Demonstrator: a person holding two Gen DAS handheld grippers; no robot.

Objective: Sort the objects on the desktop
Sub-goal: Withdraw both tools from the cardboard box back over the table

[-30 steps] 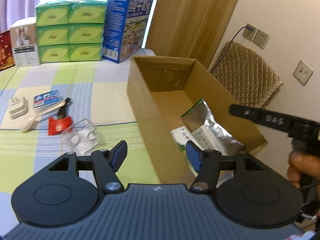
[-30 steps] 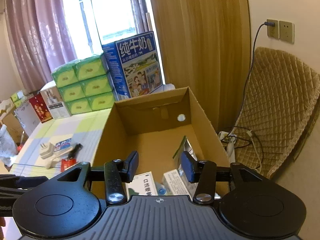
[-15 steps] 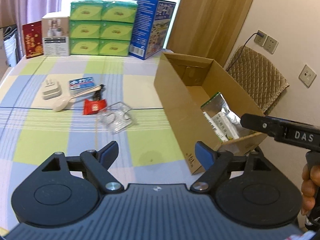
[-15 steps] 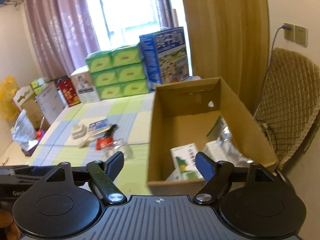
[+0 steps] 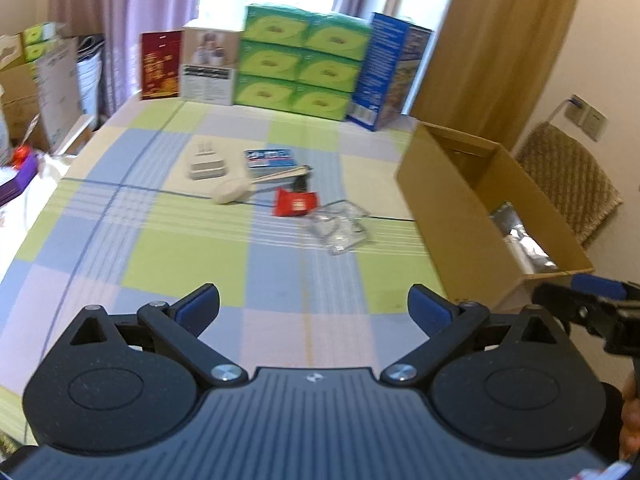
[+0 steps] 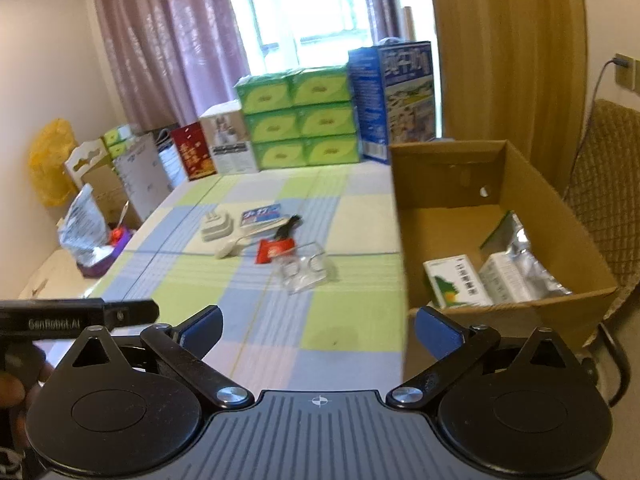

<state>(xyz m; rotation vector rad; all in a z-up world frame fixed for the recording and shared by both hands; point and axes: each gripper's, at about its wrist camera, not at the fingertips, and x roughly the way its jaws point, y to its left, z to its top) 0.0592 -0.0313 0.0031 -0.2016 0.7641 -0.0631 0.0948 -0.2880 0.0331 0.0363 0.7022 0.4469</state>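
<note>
Table first: your checked cloth of green, blue and lilac squares fills both views, with stacked green cartons and a tall blue milk carton lined along its far edge. Next in size, the open cardboard box sits at the table's right edge, flaps up, and inside it you've got a silver foil pouch leaning toward the right wall and a white-and-green packet lying flat near the front wall.

Your left gripper hangs above the near edge of the table, blue-padded fingers spread wide with only cloth showing between them. Your right gripper sits just as wide, nothing between its fingers, its right finger lined up against the box's near corner. Each tool's handle pokes into the other's view at the side.

Now the loose pieces, clustered around the middle of the table, well apart from both tools. Nearest the box lies a clear plastic blister tray. Just beyond it, touching its far left corner, a red packet. A white spoon lies angled, bowl toward the left edge. Behind that, a white plug adapter and a small blue-and-white pack sit side by side. Smallest, a dark clip-like object, too blurred to name, beside the spoon's handle tip.
</note>
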